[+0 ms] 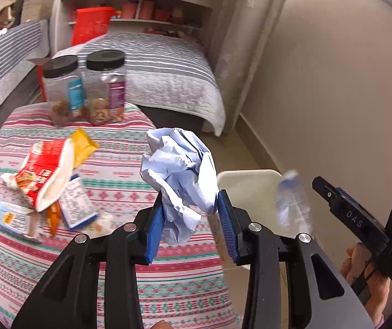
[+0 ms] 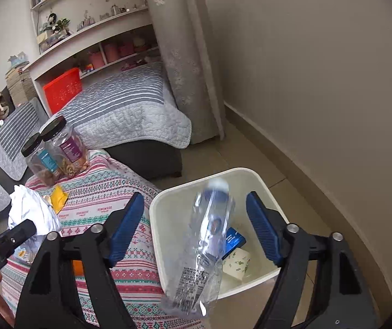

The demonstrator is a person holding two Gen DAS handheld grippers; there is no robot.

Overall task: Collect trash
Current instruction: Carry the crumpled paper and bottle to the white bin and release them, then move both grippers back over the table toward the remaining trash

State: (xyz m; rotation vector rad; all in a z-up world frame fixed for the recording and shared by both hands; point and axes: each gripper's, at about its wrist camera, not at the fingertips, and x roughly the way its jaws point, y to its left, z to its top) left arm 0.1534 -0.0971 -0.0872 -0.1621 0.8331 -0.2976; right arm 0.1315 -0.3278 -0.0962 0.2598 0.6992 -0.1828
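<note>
My left gripper [image 1: 193,219] is shut on a crumpled pale blue paper ball [image 1: 179,175] and holds it above the table's right edge; the paper also shows in the right wrist view [image 2: 31,211]. My right gripper [image 2: 196,227] is open above a white bin [image 2: 165,219] on the floor. A clear plastic bottle [image 2: 204,249], blurred, is in the air between the open jaws, over the bin. The bottle [image 1: 292,203] and the bin [image 1: 245,181] also show in the left wrist view. A blue packet [image 2: 234,241] and a pale carton [image 2: 237,266] lie inside the bin.
A table with a patterned cloth [image 1: 119,175] carries a red snack bag [image 1: 39,172], a yellow wrapper [image 1: 82,145], small cartons [image 1: 75,205] and two black-lidded jars [image 1: 86,87]. A striped sofa [image 1: 163,71], shelves and a beige wall [image 1: 333,82] stand behind.
</note>
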